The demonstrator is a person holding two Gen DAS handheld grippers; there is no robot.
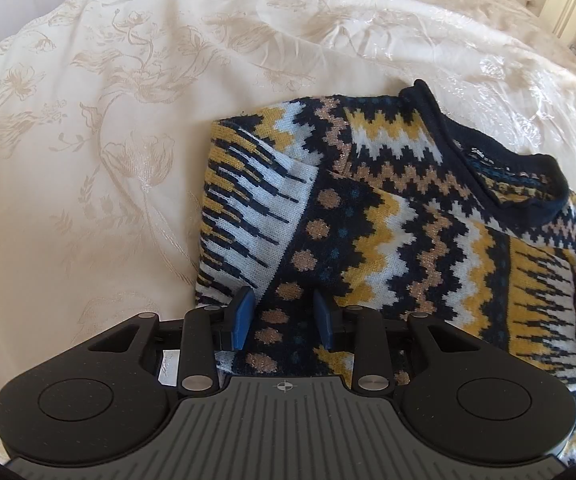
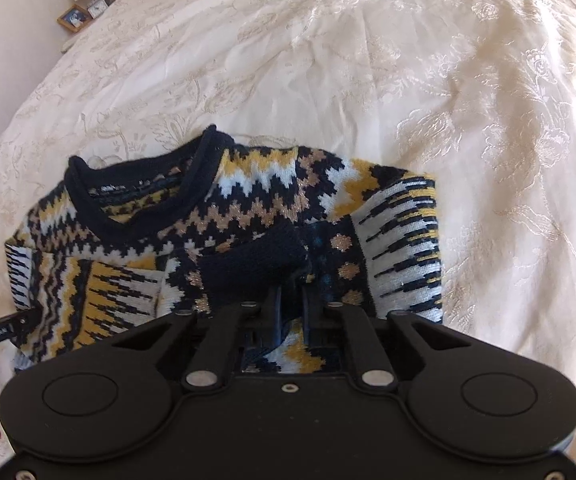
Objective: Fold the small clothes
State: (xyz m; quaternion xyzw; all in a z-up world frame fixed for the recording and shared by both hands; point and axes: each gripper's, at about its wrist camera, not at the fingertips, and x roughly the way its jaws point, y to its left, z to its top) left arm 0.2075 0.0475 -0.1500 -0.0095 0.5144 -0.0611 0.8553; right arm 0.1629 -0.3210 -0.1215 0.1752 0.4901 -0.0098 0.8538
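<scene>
Cream bedspread (image 1: 88, 160) with a woven flower pattern covers the whole bed, and the patterned sweater (image 1: 387, 208) lies flat on it, neck hole pointing away from the person. Far to the left of the sweater, in the right wrist view, a bedside surface holds a framed picture (image 2: 72, 18), a small clock and a red jar beside a lamp base.

Left of the sweater's middle, the left gripper (image 1: 284, 316) hangs over the dotted dark band with its blue fingers (image 1: 242, 316) spread apart and nothing between them; I cannot tell whether they touch the knit. The sleeve on that side already lies folded in across the body.

Right of the middle, the right gripper (image 2: 289, 312) is clamped on the dark cuff (image 2: 264, 260) of the other sleeve, which it holds over the sweater's chest.

By my judgement the step in hand is laying this second sleeve inward. To do it well, carry the cuff straight across, let the sleeve settle flat along the side edge, and open only once the cuff rests on the body, so no ridge forms. The free left gripper could pin the fabric near the fold line.

Inside the neck hole, a label shows pale lettering too small to read.
</scene>
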